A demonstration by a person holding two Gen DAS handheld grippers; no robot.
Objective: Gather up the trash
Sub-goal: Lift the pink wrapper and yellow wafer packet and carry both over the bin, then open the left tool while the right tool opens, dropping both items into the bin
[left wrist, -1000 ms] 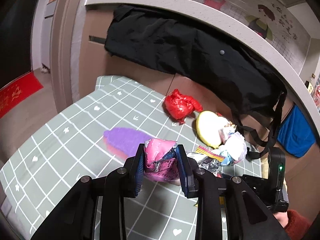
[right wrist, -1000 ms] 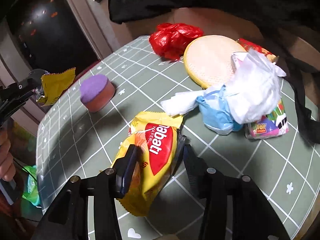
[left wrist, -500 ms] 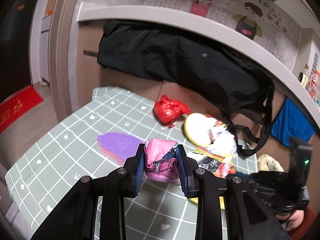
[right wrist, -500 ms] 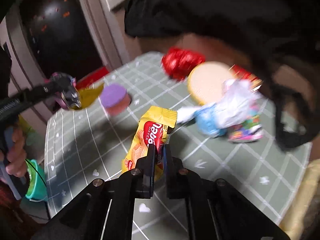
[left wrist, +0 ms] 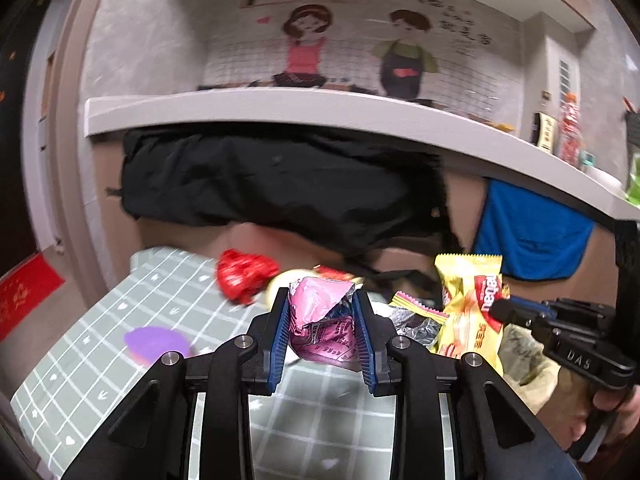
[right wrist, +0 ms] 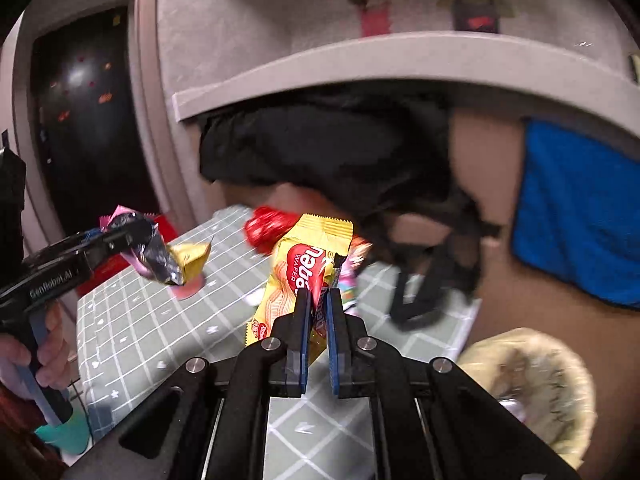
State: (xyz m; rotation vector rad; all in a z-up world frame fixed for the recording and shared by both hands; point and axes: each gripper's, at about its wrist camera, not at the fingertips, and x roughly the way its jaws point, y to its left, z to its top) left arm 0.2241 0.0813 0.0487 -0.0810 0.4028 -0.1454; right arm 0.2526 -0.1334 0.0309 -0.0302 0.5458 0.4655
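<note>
Both grippers are loaded and lifted clear of the green checked tablecloth (left wrist: 120, 344), which I read as the carry stage of the job: each wrapper is held up off the table so it can travel to the bin (right wrist: 532, 380), the lined basket at about four o'clock in the right wrist view. The left gripper (left wrist: 322, 328) is partly closed, its blue pads pressing either side of a crumpled pink foil wrapper (left wrist: 320, 320); the gap is only as wide as the wad itself. Seen from the right wrist camera, a yellow scrap (right wrist: 192, 256) hangs with that wad (whether it is a separate wrapper I cannot tell). The right gripper (right wrist: 319, 308) is pinched nearly to nothing on the flat lower half of one yellow wafer packet (right wrist: 308, 268), so the packet stands upright above the fingers, a thin flat thing needing a tight pinch to stay put. That makes two grippers, at least two pieces of trash in the air, and one bin. Still on the table I count one red crumpled bag (left wrist: 244, 276) at eleven o'clock from the pink wad, one purple sponge (left wrist: 154, 342) at nine o'clock, and a small heap of foil and paper (left wrist: 412, 316) at three o'clock, too blurred to count piece by piece.
</note>
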